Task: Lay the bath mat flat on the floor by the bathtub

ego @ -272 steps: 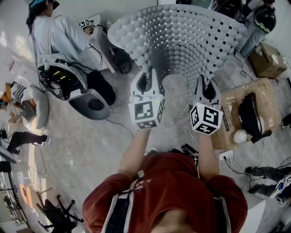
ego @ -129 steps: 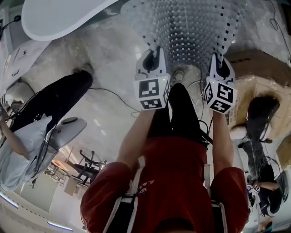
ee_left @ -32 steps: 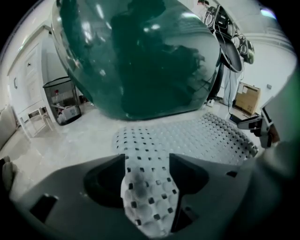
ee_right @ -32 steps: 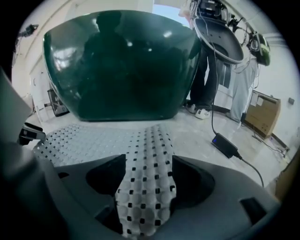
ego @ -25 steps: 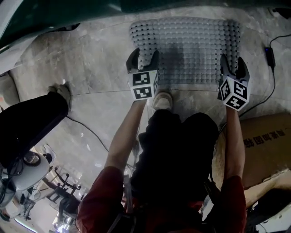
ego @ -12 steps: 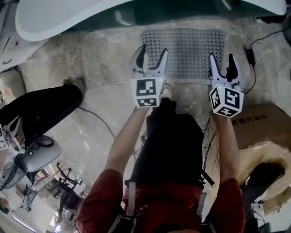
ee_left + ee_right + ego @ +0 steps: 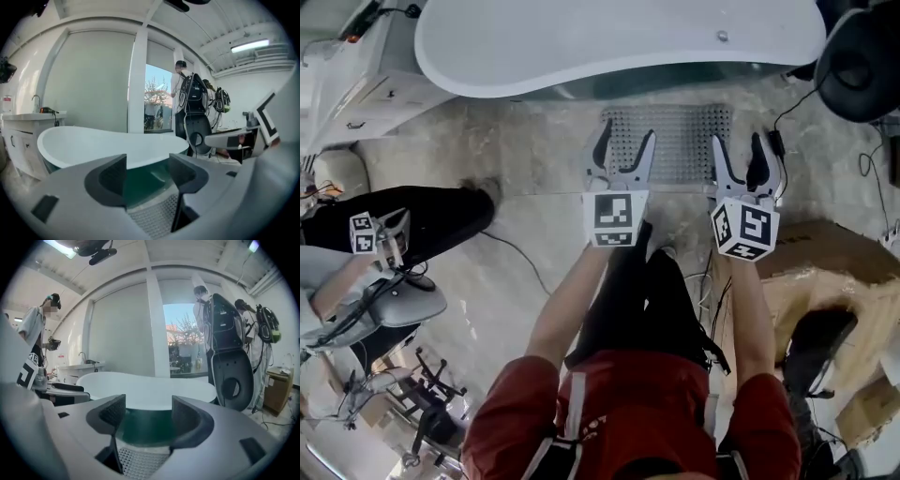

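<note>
Grey perforated bath mat (image 7: 675, 141) lies flat on the floor (image 7: 534, 159) just beside the bathtub (image 7: 619, 42), its long axis along the tub's side; it sits below and ahead of both grippers, one above each end, neither nearer; left gripper (image 7: 625, 142) and right gripper (image 7: 737, 150) hover level, forearms parallel, fingers (image 7: 600, 150) spread wide, holding nothing; the laying looks done.

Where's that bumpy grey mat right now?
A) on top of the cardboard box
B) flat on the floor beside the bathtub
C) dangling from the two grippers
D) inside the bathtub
B: the mat lies flat on the floor beside the bathtub, while the left gripper and right gripper hover above it, jaws apart and empty.
</note>
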Demonstrator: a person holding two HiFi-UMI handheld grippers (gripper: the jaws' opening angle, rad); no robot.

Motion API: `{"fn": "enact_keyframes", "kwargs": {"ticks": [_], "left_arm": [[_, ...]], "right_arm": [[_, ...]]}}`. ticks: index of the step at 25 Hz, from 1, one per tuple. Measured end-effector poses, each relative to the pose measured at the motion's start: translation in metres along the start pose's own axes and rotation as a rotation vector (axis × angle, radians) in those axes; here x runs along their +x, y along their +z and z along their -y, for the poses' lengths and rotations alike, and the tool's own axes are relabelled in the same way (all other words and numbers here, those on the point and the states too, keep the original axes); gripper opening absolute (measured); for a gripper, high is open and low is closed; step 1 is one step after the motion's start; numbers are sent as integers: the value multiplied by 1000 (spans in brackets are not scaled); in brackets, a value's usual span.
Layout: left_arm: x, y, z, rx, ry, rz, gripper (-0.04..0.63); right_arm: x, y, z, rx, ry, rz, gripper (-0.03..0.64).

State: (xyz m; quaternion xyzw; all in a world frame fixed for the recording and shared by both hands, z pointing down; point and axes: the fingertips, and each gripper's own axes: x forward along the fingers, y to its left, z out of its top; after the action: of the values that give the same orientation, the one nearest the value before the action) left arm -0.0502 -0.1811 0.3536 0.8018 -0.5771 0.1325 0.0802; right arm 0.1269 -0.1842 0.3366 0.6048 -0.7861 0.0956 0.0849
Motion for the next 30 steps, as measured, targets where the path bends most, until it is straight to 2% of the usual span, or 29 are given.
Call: {"fn": "enact_keyframes", "kwargs": {"ticks": [8, 11, 15, 22, 30], "left_arm": [[-78, 148, 8, 11, 22, 124, 276], [-111, 190, 11, 18, 42, 169, 276], [-159, 229, 16, 24, 73, 207, 276], [-230, 283, 8, 44, 106, 278, 276], [-273, 323, -20, 92, 81, 340, 276]], "right_arm": [[-71, 144, -28, -18, 13, 102, 301], [-99, 188, -37, -27, 25, 149, 301], [-138, 229, -51, -14, 55, 175, 301], [-188, 285, -88, -66, 91, 234, 301], [-205, 327, -144, -96, 101, 290, 301]]}}
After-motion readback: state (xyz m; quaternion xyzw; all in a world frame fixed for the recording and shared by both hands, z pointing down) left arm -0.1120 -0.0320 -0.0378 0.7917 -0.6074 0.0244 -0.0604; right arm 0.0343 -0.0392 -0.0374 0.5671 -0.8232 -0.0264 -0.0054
